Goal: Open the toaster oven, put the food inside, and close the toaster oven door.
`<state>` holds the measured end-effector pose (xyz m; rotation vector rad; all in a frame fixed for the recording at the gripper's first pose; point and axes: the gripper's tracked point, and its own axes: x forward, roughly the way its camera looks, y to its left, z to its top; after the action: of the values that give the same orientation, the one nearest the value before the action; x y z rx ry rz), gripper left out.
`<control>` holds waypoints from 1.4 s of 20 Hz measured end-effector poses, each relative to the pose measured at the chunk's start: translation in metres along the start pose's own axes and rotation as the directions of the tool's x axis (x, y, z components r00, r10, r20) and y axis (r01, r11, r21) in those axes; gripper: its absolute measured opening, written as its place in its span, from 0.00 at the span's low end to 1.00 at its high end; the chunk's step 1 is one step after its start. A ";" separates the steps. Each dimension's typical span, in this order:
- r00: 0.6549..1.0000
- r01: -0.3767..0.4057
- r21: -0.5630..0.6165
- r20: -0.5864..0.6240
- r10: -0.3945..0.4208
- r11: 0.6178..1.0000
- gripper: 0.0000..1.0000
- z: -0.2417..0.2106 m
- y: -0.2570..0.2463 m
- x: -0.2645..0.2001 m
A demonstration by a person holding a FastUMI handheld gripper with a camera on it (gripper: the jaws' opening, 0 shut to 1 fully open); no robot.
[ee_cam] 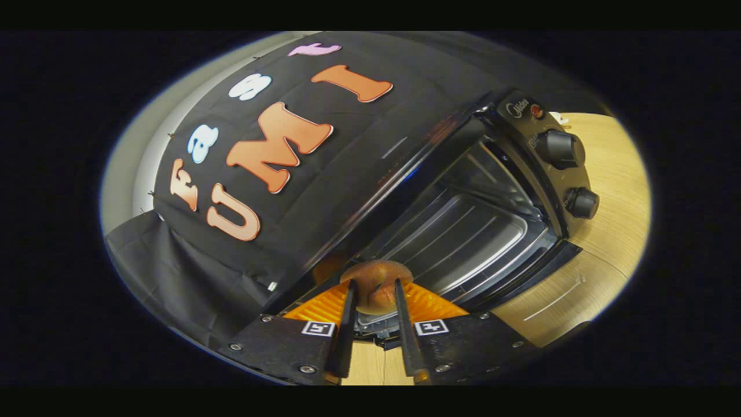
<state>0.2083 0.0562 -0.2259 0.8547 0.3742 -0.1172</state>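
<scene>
The claw (374, 289) grips a round brown bun (376, 282), both black fingers (347, 324) pressed against its sides. The bun sits just at the front edge of the toaster oven (463, 231), whose door is open. Beyond it, the oven's metal tray (463, 243) lies bare, with open room inside. Two knobs (560, 148) stand on the oven's panel, above the wooden surface (608, 231).

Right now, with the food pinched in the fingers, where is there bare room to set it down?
The gripper is shut on the bagel. Just beyond it, the toaster oven stands open; its rack looks bare. The wooden table beside the oven, past the knobs, is also free. It is crowded at the lowered door, close to the fingers.
</scene>
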 end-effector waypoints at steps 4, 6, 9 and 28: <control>0.999 0.017 -0.019 0.031 -0.016 1.000 0.54 0.006 -0.001 -0.001; 0.998 0.033 -0.071 0.052 -0.030 0.997 0.60 0.009 -0.003 -0.003; 0.998 0.040 -0.132 0.056 -0.033 0.990 0.67 0.010 -0.001 -0.005; 0.991 -0.026 -0.585 -0.124 -0.058 0.810 0.88 -0.051 -0.033 -0.151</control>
<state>0.0455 0.0662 -0.2243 0.2405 0.5121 0.0455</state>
